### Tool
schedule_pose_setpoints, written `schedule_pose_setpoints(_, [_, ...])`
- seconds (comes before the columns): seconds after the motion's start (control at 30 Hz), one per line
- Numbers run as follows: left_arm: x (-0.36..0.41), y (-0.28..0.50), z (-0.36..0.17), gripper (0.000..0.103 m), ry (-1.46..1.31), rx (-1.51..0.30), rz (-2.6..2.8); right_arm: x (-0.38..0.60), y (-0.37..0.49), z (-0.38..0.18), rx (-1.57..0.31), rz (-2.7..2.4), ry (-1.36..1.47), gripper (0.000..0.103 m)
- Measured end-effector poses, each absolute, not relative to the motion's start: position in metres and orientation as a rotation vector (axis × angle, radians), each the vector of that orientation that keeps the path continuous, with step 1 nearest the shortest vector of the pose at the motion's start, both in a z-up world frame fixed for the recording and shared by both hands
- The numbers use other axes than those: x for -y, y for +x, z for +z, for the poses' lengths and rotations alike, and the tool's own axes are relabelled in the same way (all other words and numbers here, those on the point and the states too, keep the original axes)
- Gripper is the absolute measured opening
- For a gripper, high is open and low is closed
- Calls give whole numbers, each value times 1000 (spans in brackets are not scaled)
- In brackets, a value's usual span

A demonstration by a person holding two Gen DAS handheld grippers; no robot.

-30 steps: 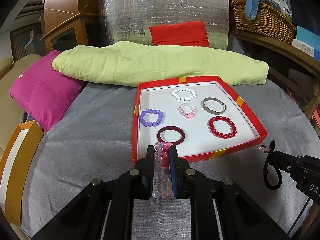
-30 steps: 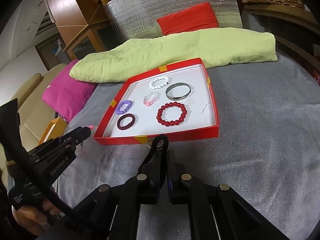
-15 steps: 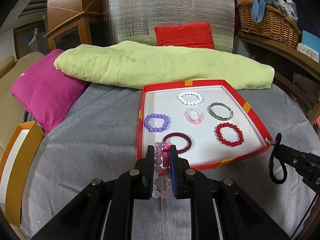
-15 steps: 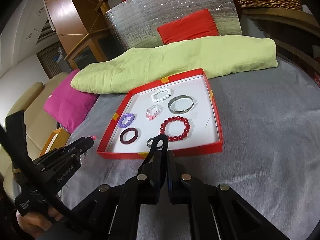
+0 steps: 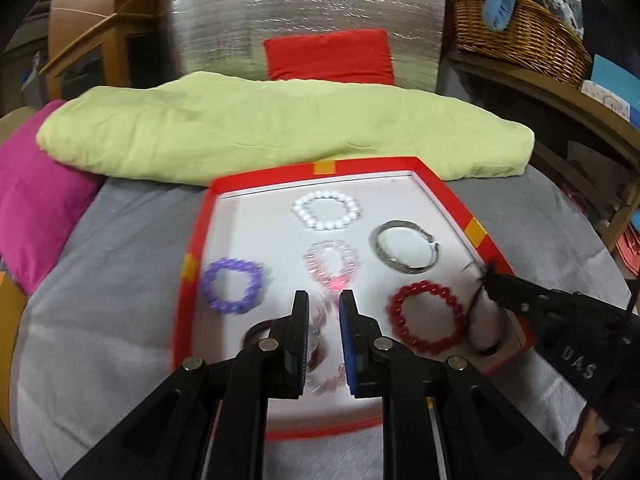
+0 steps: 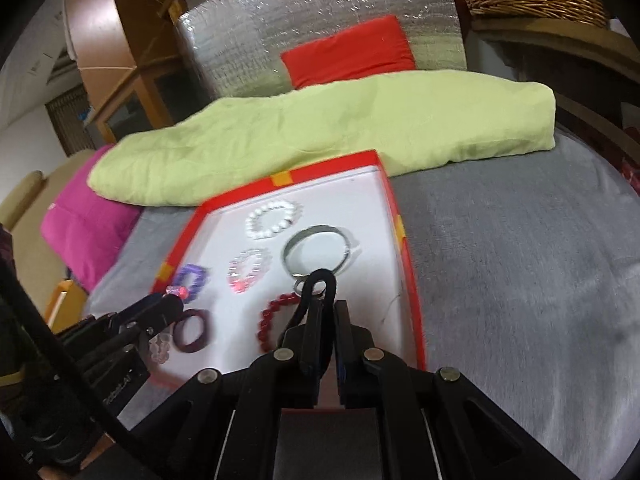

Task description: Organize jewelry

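Left gripper (image 5: pixel 324 304): jaws opening, a clear-and-pink bead bracelet (image 5: pixel 320 360) between the pads, which still flank it closely; blurred.
Bracelet axis: the loop hangs lengthwise along the fingers, 12-to-6 o'clock in the left view, pink charm end at 12.
Right gripper (image 6: pixel 326 308): jaws opening from near shut; a black cord loop (image 6: pixel 316 284) with a small silver ring (image 6: pixel 304 286) stands up between the tips.
Cord axis: loop points to 12 o'clock, away from the camera.
Tray (image 5: pixel 476 236): red rim, white floor, on grey cloth (image 6: pixel 520 260).
Tray contents: white bead bracelet (image 5: pixel 325 211) at 12; silver bangle (image 5: pixel 406 249) at 2; pale pink bracelet (image 5: pixel 332 262) centre; purple bracelet (image 5: pixel 232 286) at 9; red bead bracelet (image 5: pixel 428 318) at 4; maroon ring (image 6: pixel 192 330) at 7.
Change: a second ago both grippers sat short of the near rim; now both are over the tray floor.
Behind: green bedding (image 5: pixel 280 136).
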State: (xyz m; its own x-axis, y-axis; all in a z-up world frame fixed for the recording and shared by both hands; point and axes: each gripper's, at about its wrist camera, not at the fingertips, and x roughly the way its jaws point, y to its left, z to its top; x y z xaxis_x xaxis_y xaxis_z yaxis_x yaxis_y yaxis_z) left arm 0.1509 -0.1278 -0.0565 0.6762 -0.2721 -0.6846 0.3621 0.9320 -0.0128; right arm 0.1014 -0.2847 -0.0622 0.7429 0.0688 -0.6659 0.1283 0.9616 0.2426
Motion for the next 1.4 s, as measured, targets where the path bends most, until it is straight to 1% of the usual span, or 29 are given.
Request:
schedule_pose_setpoints(0.03, [130,153,-58,21,129,-756,-358,286,104,-64,-746,-31,278,9])
schedule_pose_setpoints(0.07, [131,155,-60,32,131,-768,-352,287,106,-65,-755,-36,270,10])
schedule_pose_setpoints(0.1, [132,156,-61,42,132,-776,-344,288,107,-66,-760,-47,264,18])
schedule_pose_setpoints(0.17, [130,155,-61,47,137,-773,-322,292,106,-66,-760,-47,281,26])
schedule_pose_setpoints(0.23, [126,152,-58,55,145,-769,-298,296,100,-60,-744,-33,305,26])
schedule_pose_setpoints(0.27, [123,150,-55,61,146,-765,-284,295,98,-56,-738,-27,304,26])
schedule_pose_setpoints(0.3, [119,147,-53,65,141,-758,-270,295,94,-52,-730,-20,300,26])
schedule_pose_setpoints(0.33, [115,145,-51,66,136,-754,-260,295,90,-48,-725,-12,296,26])
schedule_pose_setpoints(0.4, [106,138,-46,73,123,-757,-227,293,81,-43,-732,4,294,28])
schedule_pose_setpoints(0.43, [102,135,-45,73,119,-760,-212,291,76,-40,-738,12,297,29])
schedule_pose_setpoints(0.47, [98,131,-43,74,118,-759,-197,290,71,-38,-742,18,299,33])
schedule_pose_setpoints(0.5, [94,124,-41,75,120,-757,-181,288,66,-35,-744,23,298,41])
schedule_pose_setpoints(0.53, [89,117,-39,76,127,-757,-166,285,59,-31,-742,27,293,46])
schedule_pose_setpoints(0.57, [86,109,-37,77,132,-755,-158,281,51,-27,-735,33,287,54])
schedule_pose_setpoints(0.6, [81,99,-34,78,136,-742,-153,278,44,-24,-728,37,281,57])
schedule_pose_setpoints(0.8, [61,56,-13,82,131,-668,-131,257,12,-17,-756,27,233,57])
schedule_pose_setpoints(1.03, [42,18,-6,85,104,-626,-113,233,-29,-15,-733,-10,155,59])
schedule_pose_setpoints(1.2, [37,7,0,92,68,-613,-132,218,-45,-18,-722,-11,125,60])
schedule_pose_setpoints(1.4, [40,12,-1,92,124,-569,-78,219,-38,-20,-709,-27,123,60])
